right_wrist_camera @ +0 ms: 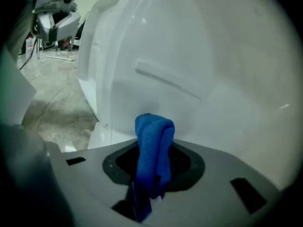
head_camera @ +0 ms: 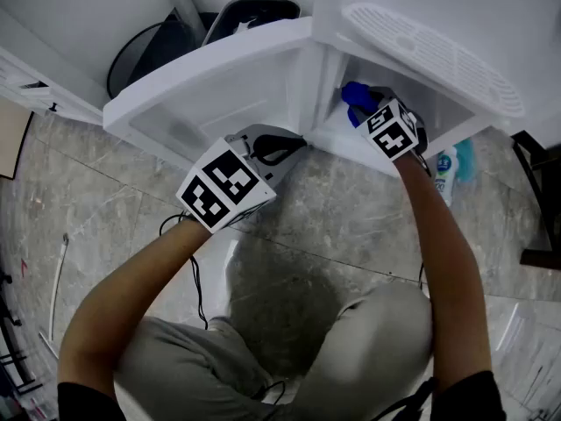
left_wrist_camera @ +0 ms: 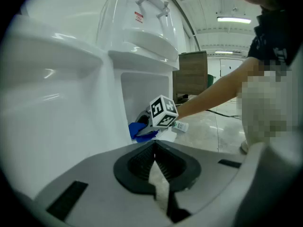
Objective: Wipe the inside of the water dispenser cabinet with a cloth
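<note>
The left arm [head_camera: 131, 296] is bent and reaches forward. Its left gripper [head_camera: 294, 145] points a bit down, near the open white door [head_camera: 202, 86]. Its jaws are pressed together with nothing in them. The right arm [head_camera: 443, 253] stretches out straight and goes farther. The right gripper [head_camera: 372, 112] is inside the water dispenser cabinet [head_camera: 324, 68]. Its jaws squeeze a folded blue cloth [head_camera: 355, 95], close to the white inside wall.

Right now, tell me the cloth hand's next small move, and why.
Probably ease forward and sweep the blue cloth across the white surface ahead. The right gripper is shut on the cloth at the cabinet opening, facing that surface; contact cannot be told.
</note>
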`<move>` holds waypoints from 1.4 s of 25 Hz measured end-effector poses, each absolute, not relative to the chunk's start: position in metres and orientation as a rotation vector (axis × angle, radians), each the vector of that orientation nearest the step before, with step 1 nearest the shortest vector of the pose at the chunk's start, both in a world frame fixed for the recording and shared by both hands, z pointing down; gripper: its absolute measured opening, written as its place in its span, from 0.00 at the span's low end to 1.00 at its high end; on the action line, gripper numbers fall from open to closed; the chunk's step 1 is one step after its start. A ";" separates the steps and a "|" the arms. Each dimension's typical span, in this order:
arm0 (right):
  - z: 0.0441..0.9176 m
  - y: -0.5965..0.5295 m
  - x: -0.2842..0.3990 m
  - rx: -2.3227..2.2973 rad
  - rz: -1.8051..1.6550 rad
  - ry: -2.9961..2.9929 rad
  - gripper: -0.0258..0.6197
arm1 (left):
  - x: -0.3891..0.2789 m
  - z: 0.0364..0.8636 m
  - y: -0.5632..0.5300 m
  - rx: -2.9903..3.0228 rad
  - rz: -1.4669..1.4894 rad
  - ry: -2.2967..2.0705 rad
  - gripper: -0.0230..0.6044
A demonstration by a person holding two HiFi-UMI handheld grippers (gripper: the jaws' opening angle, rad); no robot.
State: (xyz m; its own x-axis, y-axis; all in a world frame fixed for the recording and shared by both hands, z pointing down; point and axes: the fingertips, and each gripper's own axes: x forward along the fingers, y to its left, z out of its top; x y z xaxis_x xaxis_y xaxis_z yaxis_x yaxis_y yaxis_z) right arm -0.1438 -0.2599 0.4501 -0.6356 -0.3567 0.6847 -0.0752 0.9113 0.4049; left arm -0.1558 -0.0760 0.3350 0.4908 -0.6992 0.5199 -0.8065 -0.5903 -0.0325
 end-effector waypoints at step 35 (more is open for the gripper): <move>0.488 -0.288 -0.171 0.266 -0.717 -2.016 0.19 | -0.161 0.330 -0.044 2.443 0.603 -1.299 0.05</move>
